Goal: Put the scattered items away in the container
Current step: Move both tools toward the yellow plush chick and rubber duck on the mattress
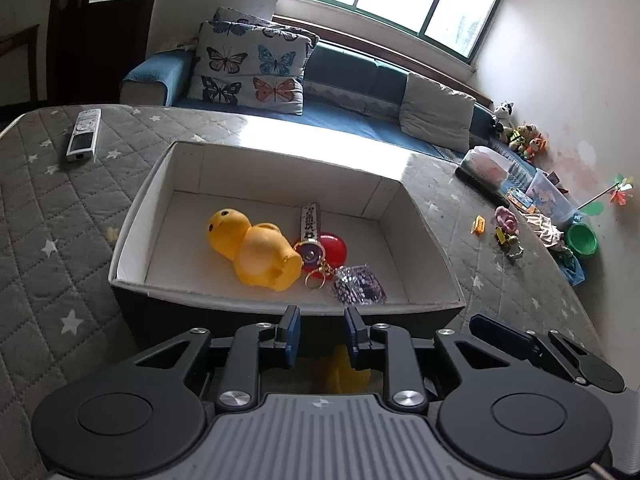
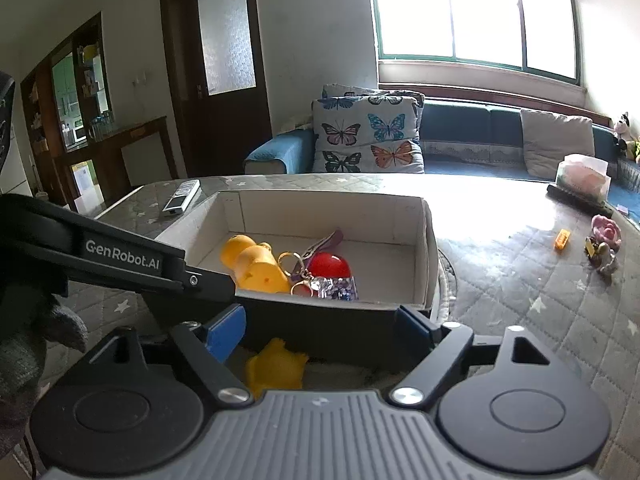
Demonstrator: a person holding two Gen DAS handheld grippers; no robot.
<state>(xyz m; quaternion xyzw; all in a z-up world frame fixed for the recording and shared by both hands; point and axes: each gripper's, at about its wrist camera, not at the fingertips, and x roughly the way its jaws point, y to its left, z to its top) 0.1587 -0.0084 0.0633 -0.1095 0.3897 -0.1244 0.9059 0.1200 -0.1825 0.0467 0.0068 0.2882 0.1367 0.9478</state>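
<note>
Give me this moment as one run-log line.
left gripper: open, empty | right gripper: open, empty | box: duck, keychains inside | small yellow toy: outside, near side

"GenRobot.AI" stands in white on the left tool's black arm.

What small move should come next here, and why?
Probably lower the right tool onto the yellow toy and close on it. That toy lies on the table outside the box, just below the open jaws, with nothing gripped. The duck, keychain and red disc are already in the box.
</note>
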